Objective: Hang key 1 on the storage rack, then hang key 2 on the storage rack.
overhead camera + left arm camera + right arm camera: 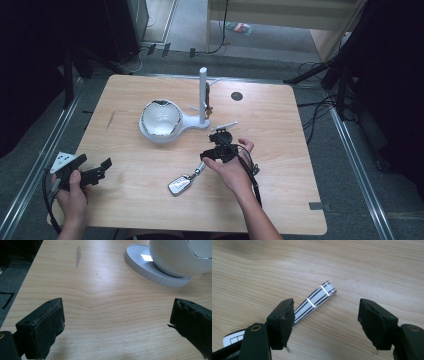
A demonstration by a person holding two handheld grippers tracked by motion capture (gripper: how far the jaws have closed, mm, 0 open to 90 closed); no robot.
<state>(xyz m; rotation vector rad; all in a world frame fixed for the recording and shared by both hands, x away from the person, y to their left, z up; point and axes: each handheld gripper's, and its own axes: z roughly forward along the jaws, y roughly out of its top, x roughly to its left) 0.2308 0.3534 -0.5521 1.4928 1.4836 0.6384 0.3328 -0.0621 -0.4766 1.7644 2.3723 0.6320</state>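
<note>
Reaching for key fob (181, 185) on wooden table (280, 150), right gripper (325, 323) hung just above its striped strap (315, 301), jaws spread, nothing pinched. Left gripper (100, 170) stood spread and empty near table's left edge, well apart from white key stand (162, 122). Fob lay near table's front middle, long axis diagonal, strap end pointing up-right toward stand, body toward person. Better grip, by judgement: straddle strap across its width, lower squarely, then close.
</note>
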